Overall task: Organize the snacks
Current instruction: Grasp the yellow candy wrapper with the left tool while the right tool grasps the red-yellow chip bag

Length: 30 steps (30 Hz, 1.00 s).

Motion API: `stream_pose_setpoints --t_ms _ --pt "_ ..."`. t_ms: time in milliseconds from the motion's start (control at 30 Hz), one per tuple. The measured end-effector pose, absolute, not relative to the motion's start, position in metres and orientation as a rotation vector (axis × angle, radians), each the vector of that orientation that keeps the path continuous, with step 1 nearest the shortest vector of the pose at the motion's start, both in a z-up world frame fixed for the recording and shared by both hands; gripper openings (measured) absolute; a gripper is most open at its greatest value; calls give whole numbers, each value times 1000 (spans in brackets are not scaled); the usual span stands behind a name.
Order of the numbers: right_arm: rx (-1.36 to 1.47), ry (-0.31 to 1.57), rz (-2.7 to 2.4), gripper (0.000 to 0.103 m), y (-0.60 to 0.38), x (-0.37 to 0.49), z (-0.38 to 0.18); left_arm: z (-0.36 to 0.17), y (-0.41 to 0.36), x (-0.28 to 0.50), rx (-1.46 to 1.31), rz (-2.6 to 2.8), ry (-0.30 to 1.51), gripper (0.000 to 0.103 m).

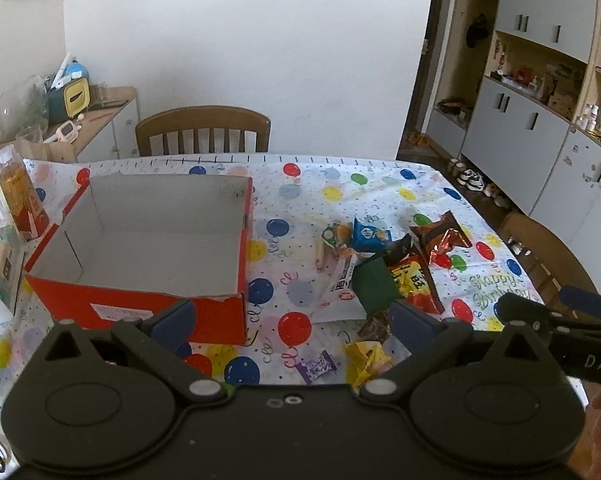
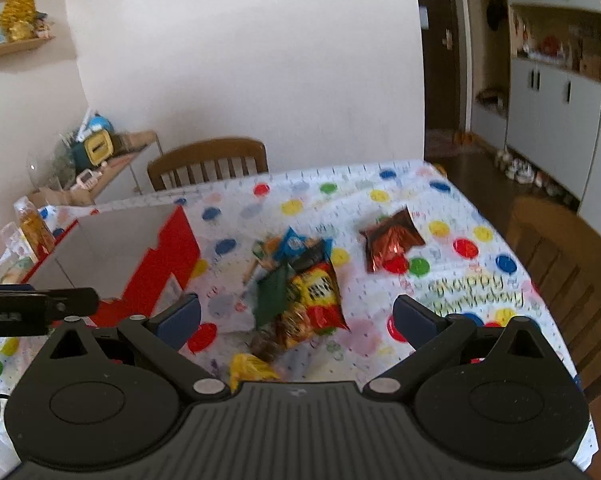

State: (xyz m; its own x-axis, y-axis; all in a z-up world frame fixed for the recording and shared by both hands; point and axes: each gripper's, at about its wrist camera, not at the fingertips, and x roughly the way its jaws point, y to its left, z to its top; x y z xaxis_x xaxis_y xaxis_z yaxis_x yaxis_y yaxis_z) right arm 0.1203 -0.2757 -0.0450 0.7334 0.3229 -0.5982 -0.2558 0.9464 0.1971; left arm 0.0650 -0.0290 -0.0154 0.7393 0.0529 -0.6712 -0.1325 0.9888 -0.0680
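Start of sorting: both tongs wide and holding nothing, left gripper (image 1: 292,318) and right gripper (image 2: 296,316) above the snack pile (image 1: 384,276) beside the vacant red box (image 1: 148,240); next, probably right drops onto the red-yellow bag (image 2: 320,296).

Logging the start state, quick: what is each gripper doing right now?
Left gripper: open, holding nothing.
Right gripper: open, holding nothing, above the snack pile.
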Motion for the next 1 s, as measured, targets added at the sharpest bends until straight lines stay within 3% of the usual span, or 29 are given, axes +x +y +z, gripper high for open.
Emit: stream_pose_setpoints --t_ms 433,633,1000 --pt "61 732 346 103 -291 180 -81 -55 -40 101 -115 92 843 102" --pt "10 752 389 95 -290 199 -99 -74 -53 113 -101 65 887 99" --pt "-22 832 482 80 -275 250 -131 -119 -88 139 -98 -21 1010 81"
